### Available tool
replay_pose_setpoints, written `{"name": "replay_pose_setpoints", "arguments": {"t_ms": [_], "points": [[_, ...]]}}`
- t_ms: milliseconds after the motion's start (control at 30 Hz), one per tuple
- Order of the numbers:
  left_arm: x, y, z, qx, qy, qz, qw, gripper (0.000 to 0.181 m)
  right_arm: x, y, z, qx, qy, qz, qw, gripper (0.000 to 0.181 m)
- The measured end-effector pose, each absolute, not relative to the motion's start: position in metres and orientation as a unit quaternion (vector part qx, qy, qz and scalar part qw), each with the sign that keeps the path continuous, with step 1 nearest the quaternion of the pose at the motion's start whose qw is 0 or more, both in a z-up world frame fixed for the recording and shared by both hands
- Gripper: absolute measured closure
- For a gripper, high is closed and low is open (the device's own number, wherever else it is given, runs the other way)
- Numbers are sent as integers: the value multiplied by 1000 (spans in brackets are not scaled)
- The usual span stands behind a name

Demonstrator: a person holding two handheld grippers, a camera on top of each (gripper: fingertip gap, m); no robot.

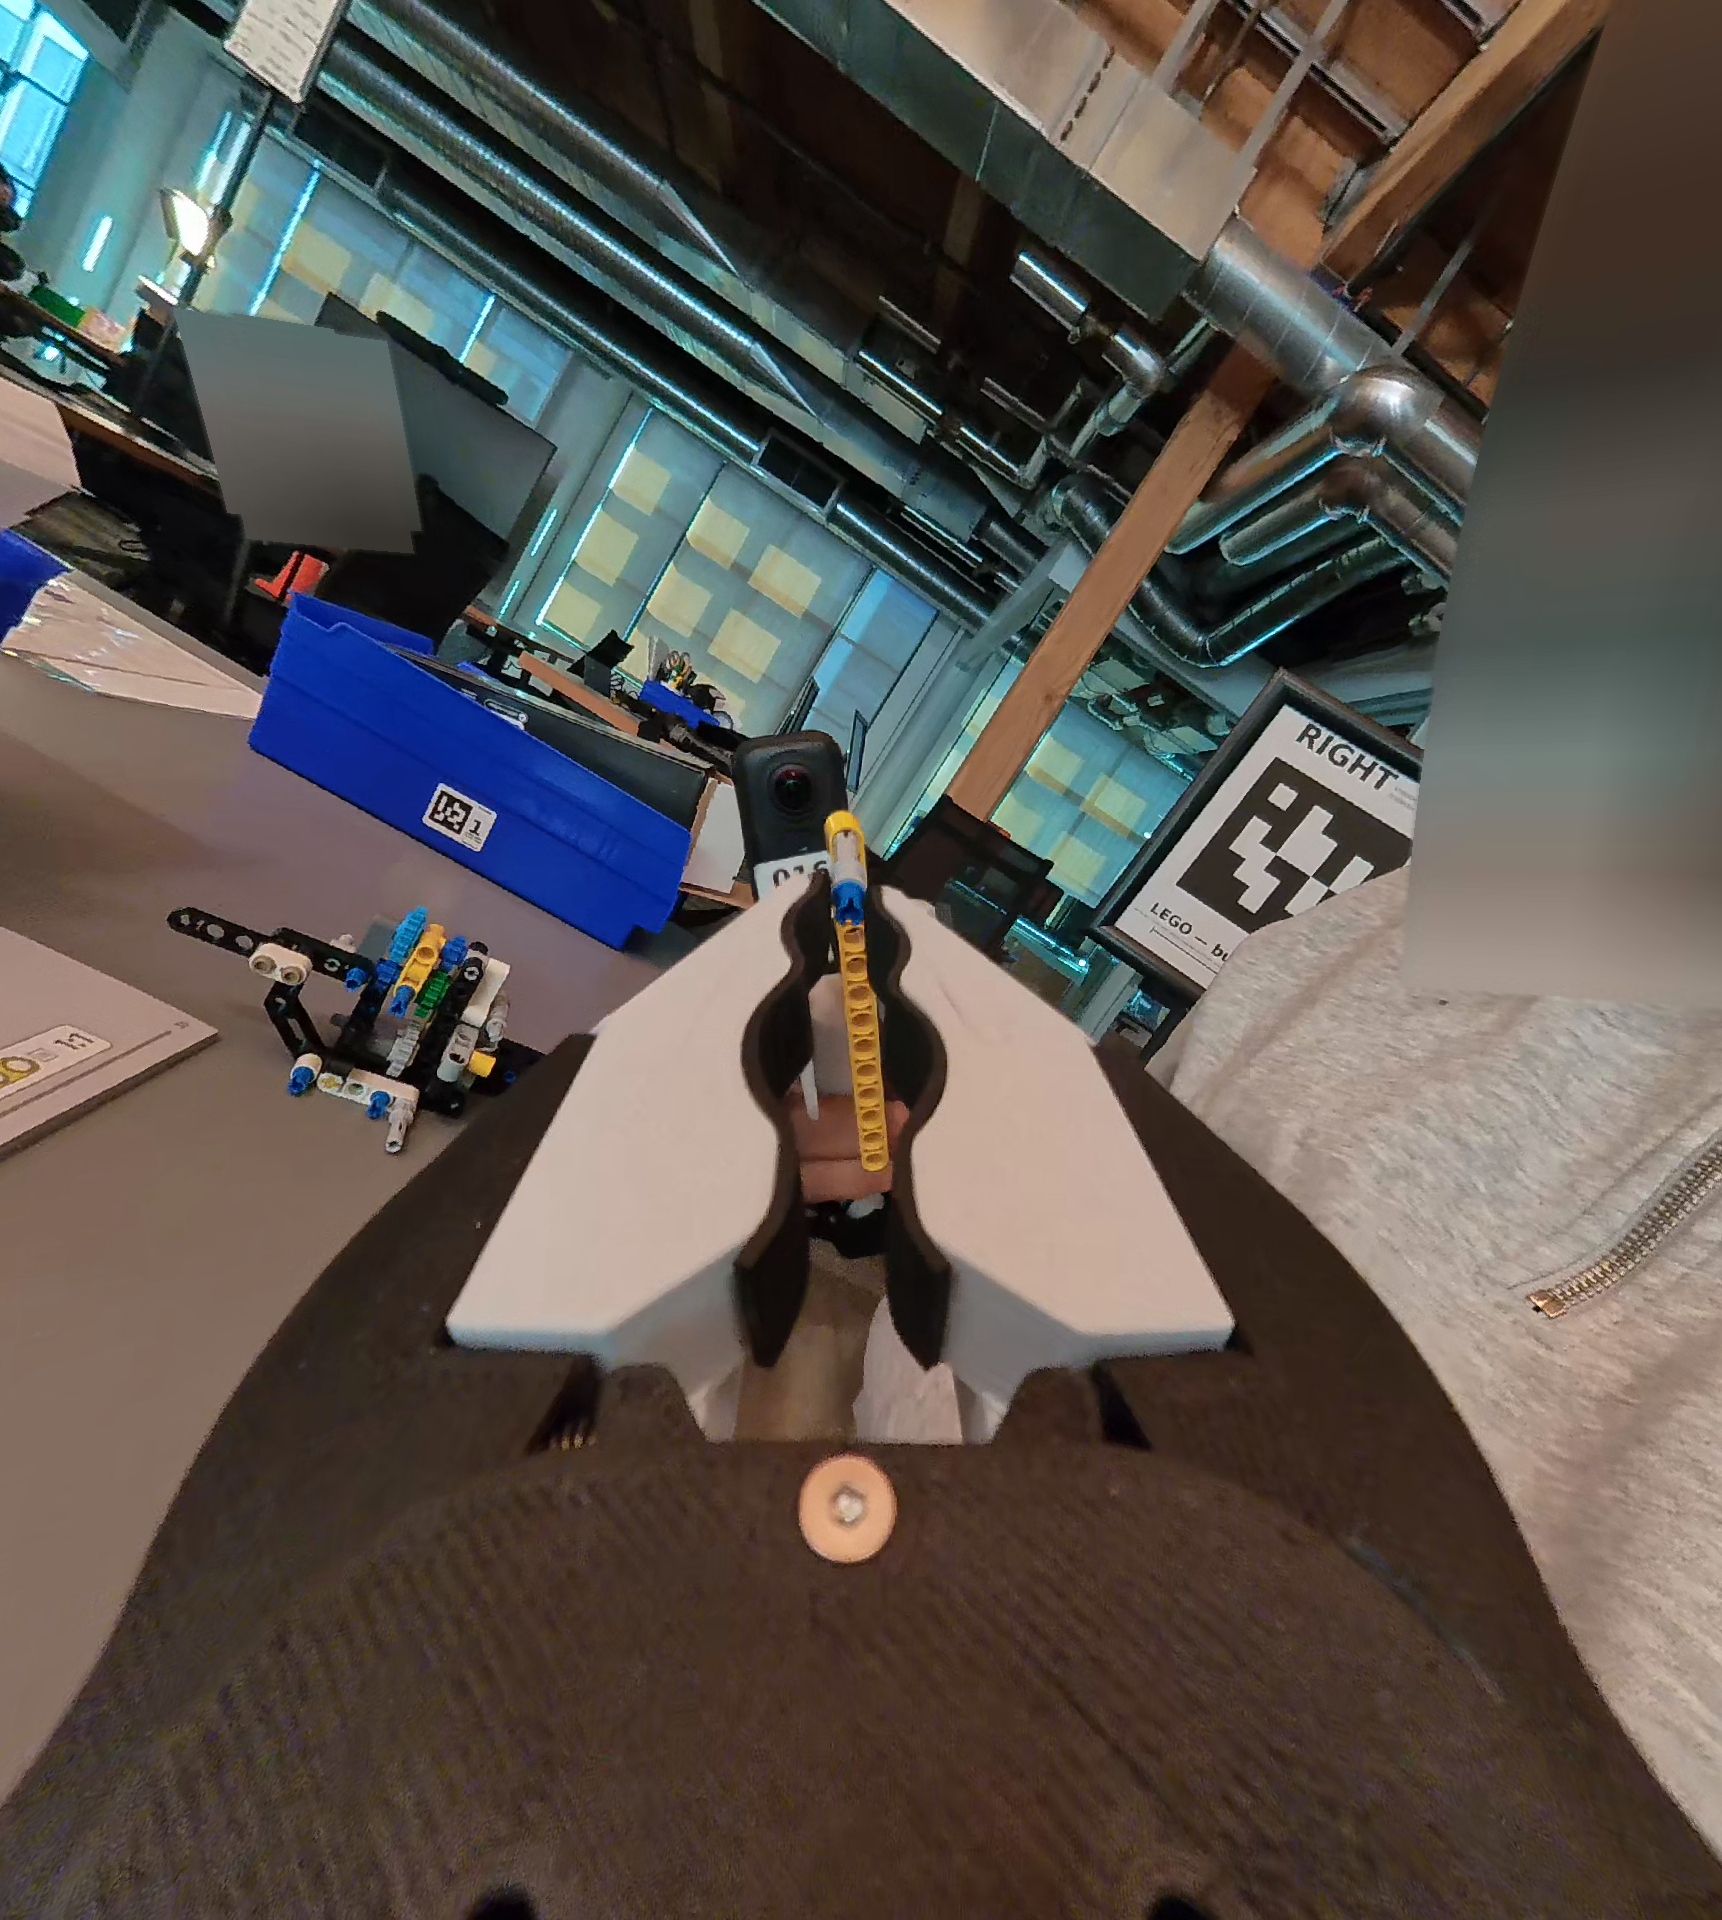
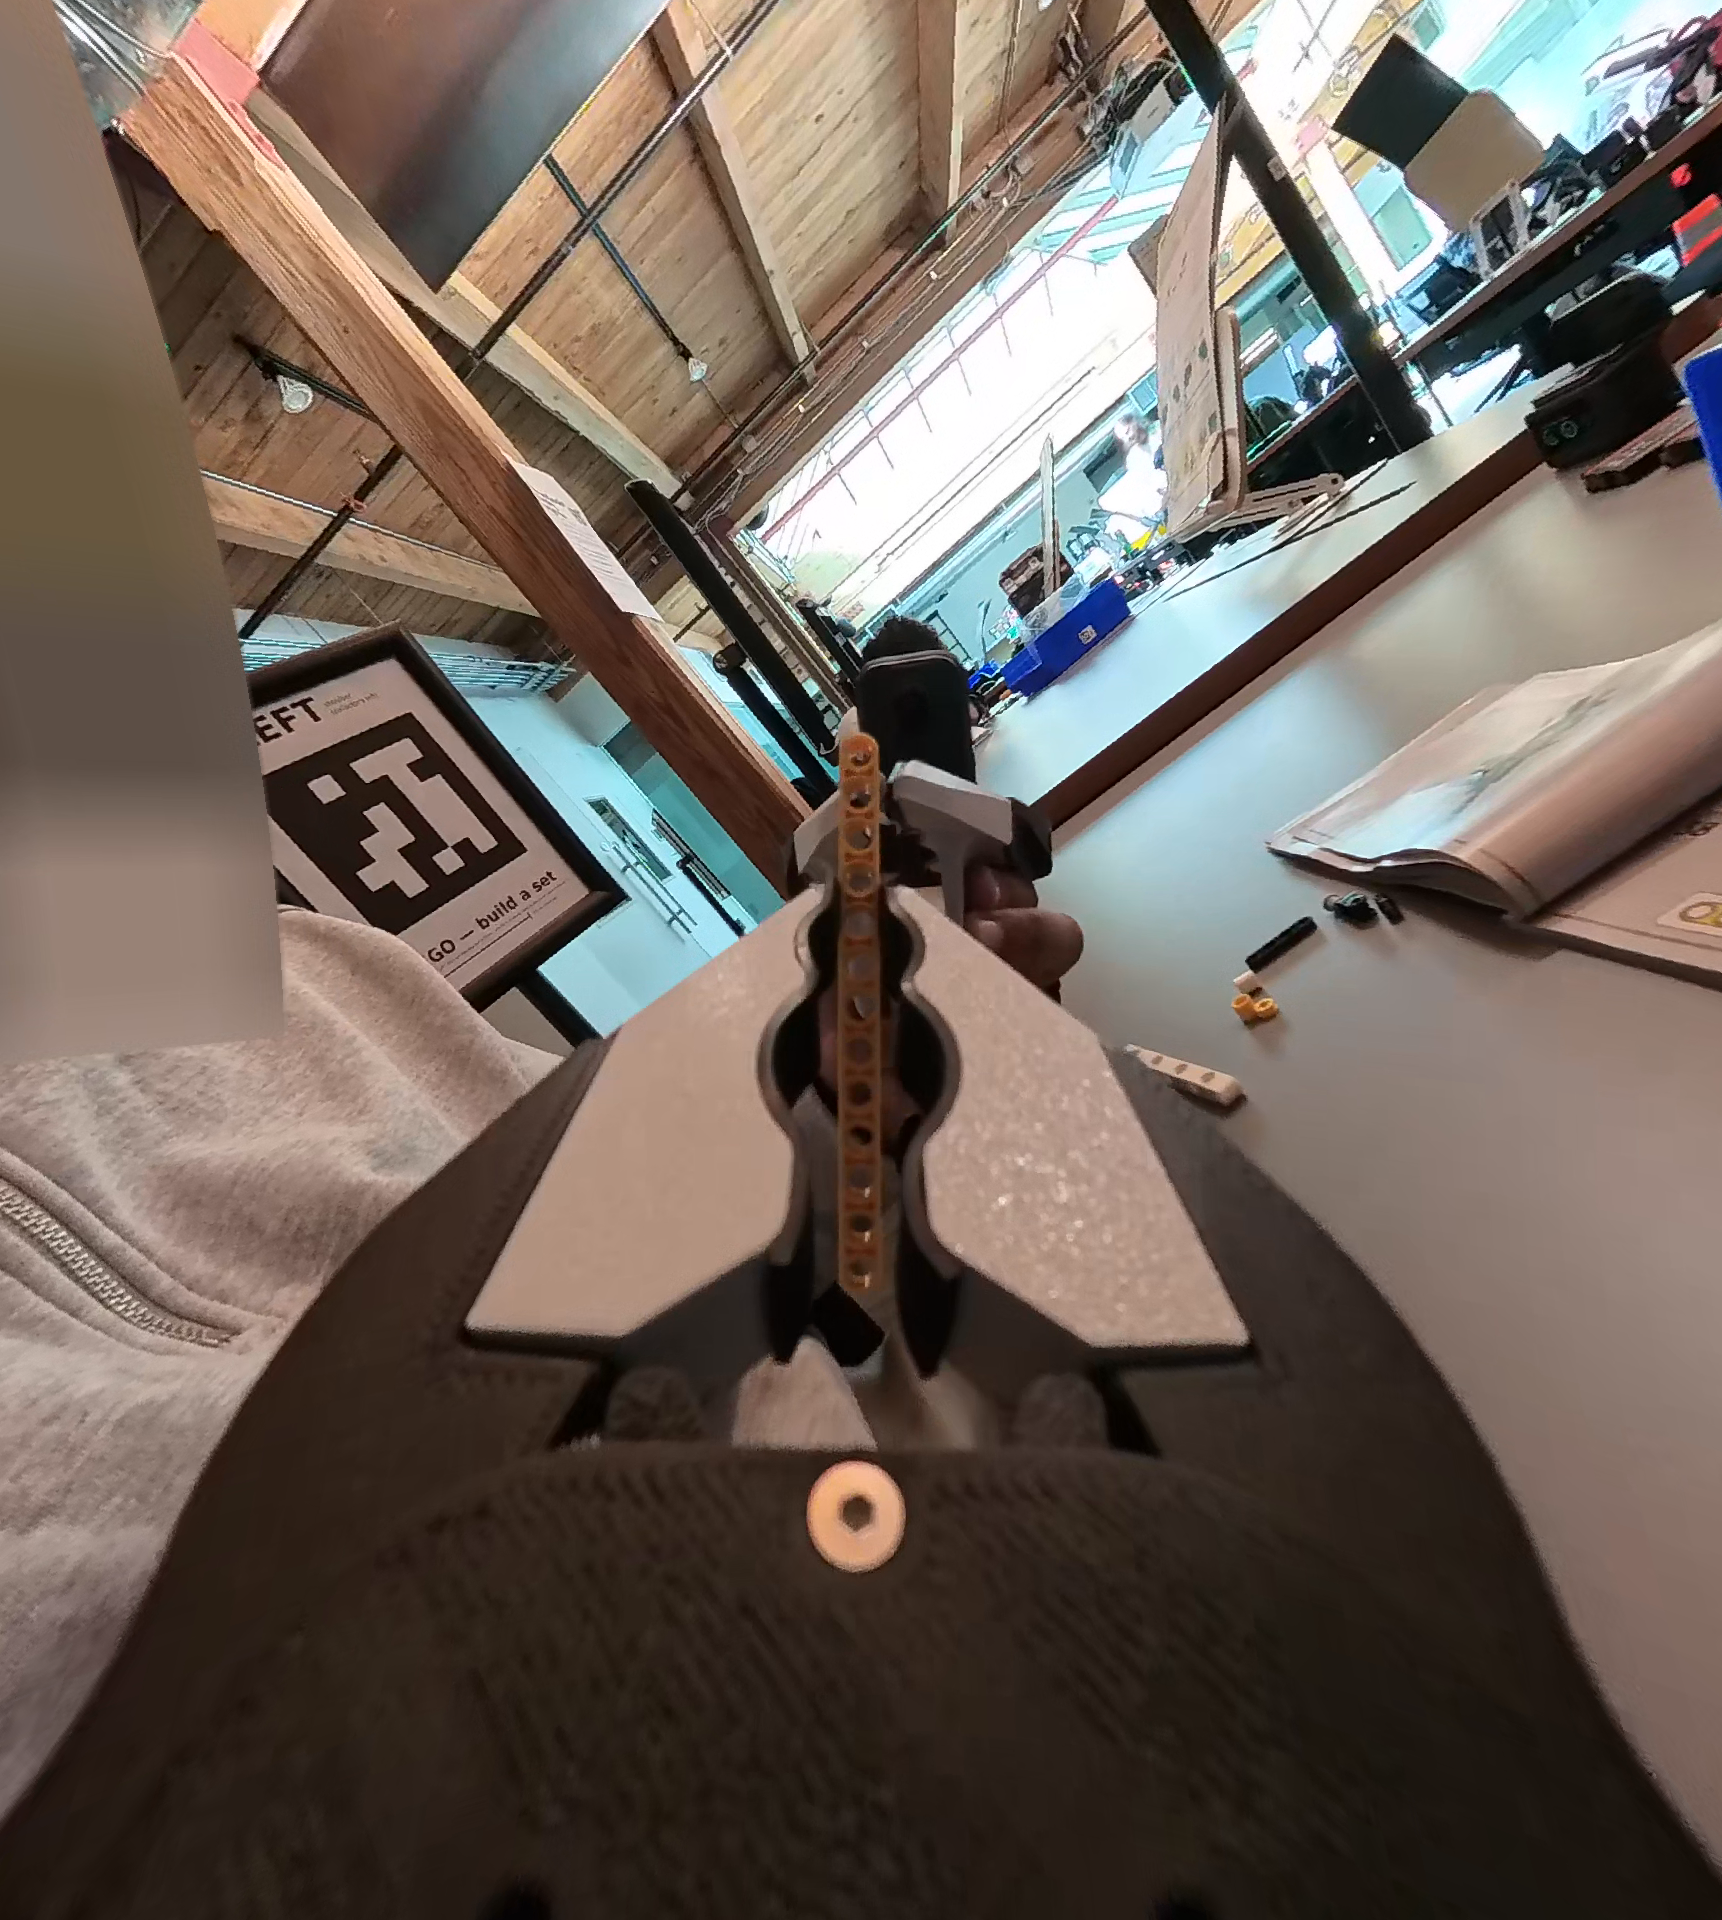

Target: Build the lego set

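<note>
Both grippers are lifted up off the grey table (image 1: 161, 1299) and point at each other. Left gripper (image 1: 849, 914) has its white fingers (image 1: 670, 1122) squeezed nearly together at the tips, and a long yellow beam (image 1: 862, 1049) with holes runs up through the gap. At the top of that beam sits a small blue pin (image 1: 844, 896) with a yellow tip. Right gripper (image 2: 859, 914) is pinched the same way, with the yellow beam (image 2: 859, 1039) standing straight up between its two fingers (image 2: 1033, 1174). Which gripper really grips the beam is hard to tell, since it passes between both. Down on the table, well to the left of the left gripper, sits the half-built lego model (image 1: 389, 1008), made of black, white, blue, yellow and green bits. An open instruction book (image 1: 15, 1070) lies just beside it, and a blue bin (image 1: 462, 769) stands behind it. Near the right gripper, some small loose pieces (image 2: 1262, 982) lie on the table next to the book (image 2: 1563, 769).
</note>
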State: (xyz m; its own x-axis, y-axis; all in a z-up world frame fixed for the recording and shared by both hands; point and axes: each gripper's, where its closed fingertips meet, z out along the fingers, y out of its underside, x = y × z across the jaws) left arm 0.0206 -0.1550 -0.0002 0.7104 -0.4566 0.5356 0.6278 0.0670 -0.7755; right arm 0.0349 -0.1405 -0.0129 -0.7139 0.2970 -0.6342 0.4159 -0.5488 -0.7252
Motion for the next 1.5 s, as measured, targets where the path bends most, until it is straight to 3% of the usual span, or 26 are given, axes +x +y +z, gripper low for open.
{"name": "replay_pose_setpoints", "arguments": {"t_ms": [700,1500], "points": [[18,-151,-39,-664,-69,-373,645,179,34,-143,-52,410,571,-709,56,177],[16,-153,-46,-665,-65,-386,636,179,32,-152,-65,415,580,-699,54,177]]}}
